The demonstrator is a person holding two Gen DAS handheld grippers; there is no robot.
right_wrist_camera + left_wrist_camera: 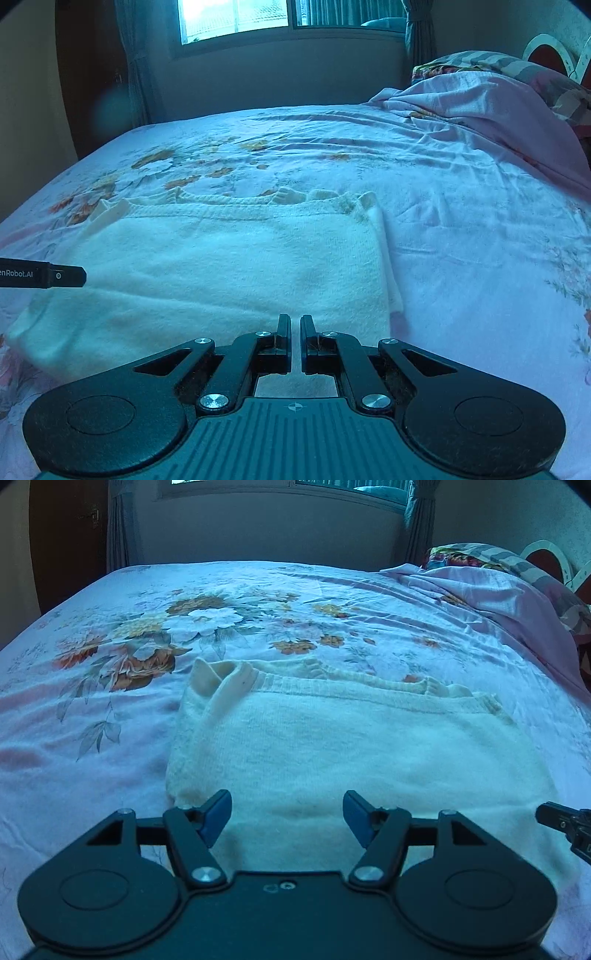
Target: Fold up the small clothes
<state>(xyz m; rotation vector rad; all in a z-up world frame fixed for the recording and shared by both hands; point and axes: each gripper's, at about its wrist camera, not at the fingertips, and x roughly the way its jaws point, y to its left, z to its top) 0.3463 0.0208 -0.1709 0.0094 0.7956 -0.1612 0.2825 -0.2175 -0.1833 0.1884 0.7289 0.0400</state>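
White knit sweater (332, 746) lies folded on the floral bedsheet (110, 701), long axis crosswise, directly ahead of both tools. Left gripper (287, 818) wide, empty; right gripper (295, 332) closed, empty.

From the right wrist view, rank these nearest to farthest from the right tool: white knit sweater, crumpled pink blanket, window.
1. White knit sweater: spread directly ahead of the shut right tool, slightly left.
2. Crumpled pink blanket: heaped far right, near the pillows.
3. Window: on the back wall, beyond the bed.
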